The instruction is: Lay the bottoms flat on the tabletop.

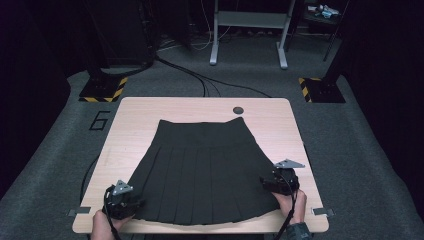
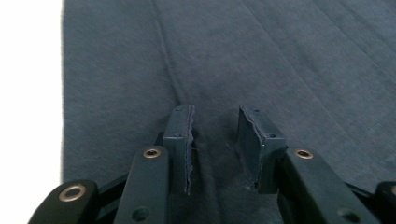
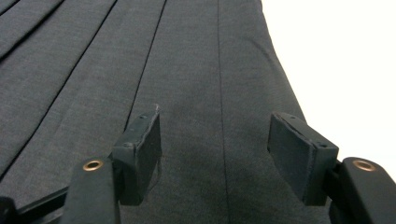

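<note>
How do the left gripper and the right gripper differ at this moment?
The left gripper has a narrow gap between its jaws; the right gripper stands much wider. The left one sits at the skirt's near left corner, the right one at its near right corner. Both have skirt cloth between their jaws.

Black pleated skirt (image 1: 200, 170) on pale wood-grain table (image 1: 150, 107); yellow-and-black striped floor plates (image 1: 102, 90) on grey carpet (image 1: 45, 165).
</note>
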Demonstrator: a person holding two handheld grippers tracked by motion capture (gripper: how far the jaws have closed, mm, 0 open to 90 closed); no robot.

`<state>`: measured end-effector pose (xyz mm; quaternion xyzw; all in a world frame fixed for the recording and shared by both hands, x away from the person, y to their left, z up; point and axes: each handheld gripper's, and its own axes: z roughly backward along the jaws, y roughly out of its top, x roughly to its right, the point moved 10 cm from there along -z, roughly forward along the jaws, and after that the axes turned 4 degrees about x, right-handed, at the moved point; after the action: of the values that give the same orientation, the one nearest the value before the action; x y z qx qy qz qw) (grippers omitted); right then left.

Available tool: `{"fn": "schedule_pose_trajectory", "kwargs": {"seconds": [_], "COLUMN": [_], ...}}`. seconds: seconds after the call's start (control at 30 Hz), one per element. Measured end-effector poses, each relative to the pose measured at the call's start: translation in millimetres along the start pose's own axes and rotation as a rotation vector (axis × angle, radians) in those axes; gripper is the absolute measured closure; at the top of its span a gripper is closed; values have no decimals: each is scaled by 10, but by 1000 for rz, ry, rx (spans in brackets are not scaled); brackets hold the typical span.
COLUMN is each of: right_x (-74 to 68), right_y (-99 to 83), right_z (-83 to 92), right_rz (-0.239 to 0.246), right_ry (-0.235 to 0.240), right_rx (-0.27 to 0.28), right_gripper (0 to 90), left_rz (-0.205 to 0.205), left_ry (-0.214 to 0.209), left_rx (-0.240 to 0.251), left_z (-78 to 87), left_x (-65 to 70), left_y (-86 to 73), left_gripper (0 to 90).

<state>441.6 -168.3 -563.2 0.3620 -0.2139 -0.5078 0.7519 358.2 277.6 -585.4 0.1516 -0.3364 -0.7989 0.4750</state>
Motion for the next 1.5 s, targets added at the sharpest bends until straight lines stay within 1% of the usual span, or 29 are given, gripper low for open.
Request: {"fn": "schedule_pose_trajectory", "kwargs": {"seconds": [0.07,0.17,0.23,0.27,0.3,0.37,0.43,0.5,0.6,0.67,0.77,0.8,0.83,0.87,0.9,0.93,0.97,1.0,1.03,1.07,1.1,1.13,1.2,1.3,1.33,1.37,1.4,1.47,1.5], "right_x": [10,27,40,57,64,81,101,106,101,79,54,38,20,-3,-36,-64,-100,-140,-166,-191,-211,-214,-231,-224,-209,-208,-208,-200,-199], "right_y": [-19,-78,-96,-101,-99,-81,-56,-18,14,28,11,2,-11,-19,-29,-45,-56,-68,-83,-99,-126,-142,-182,-279,-302,-313,-319,-314,-312], "right_z": [1,-15,-11,-2,9,40,76,109,131,132,131,129,122,120,116,106,88,72,49,20,-2,-32,-74,-129,-155,-158,-152,-161,-167], "right_rz": [7,-9,-12,0,-5,-10,-7,-14,-12,-8,-7,-11,-10,-1,1,14,12,7,17,21,26,36,18,20,30,13,3,9,9], "right_ry": [-3,-2,-7,-8,-11,-20,-28,-36,-39,-41,-42,-35,-30,-22,-12,-4,-1,4,6,7,5,5,10,-16,-12,-9,-12,-21,-23], "right_rx": [-4,-12,-15,-16,-12,-6,0,11,6,9,-1,-3,-9,-7,-7,-16,-21,-30,-35,-45,-62,-62,-67,-105,-104,-100,-98,-84,-81], "right_gripper": [339,330,329,329,329,321,299,243,146,108,15,0,0,0,0,0,0,0,0,0,0,0,0,0,0,0,0,0,0], "left_rz": [8,6,6,37,42,47,50,53,78,82,89,95,91,96,87,87,91,80,73,74,61,55,54,55,44,42,22,9,16], "left_ry": [-9,-30,-41,-37,-27,-1,11,27,37,39,41,37,29,32,28,27,30,26,26,32,38,46,49,70,78,89,96,108,112], "left_rx": [-1,-13,-6,22,26,38,52,73,97,91,72,71,57,62,41,41,43,35,34,33,20,11,10,-6,-7,-8,-11,-13,-8], "left_z": [8,65,96,103,128,157,184,190,164,123,48,17,-8,-42,-59,-92,-122,-139,-162,-179,-188,-203,-247,-319,-328,-337,-347,-363,-375], "left_x": [13,51,47,50,22,-32,-81,-146,-237,-281,-312,-310,-304,-303,-301,-293,-282,-273,-267,-263,-273,-280,-282,-286,-285,-278,-283,-289,-290], "left_y": [-7,-52,-49,-17,1,57,124,196,288,318,324,323,310,308,287,284,280,271,269,266,253,244,233,204,201,204,206,211,221], "left_gripper": [625,592,547,519,465,302,223,159,113,66,16,2,0,0,0,0,0,0,0,0,0,0,0,0,0,0,0,0,0]}}
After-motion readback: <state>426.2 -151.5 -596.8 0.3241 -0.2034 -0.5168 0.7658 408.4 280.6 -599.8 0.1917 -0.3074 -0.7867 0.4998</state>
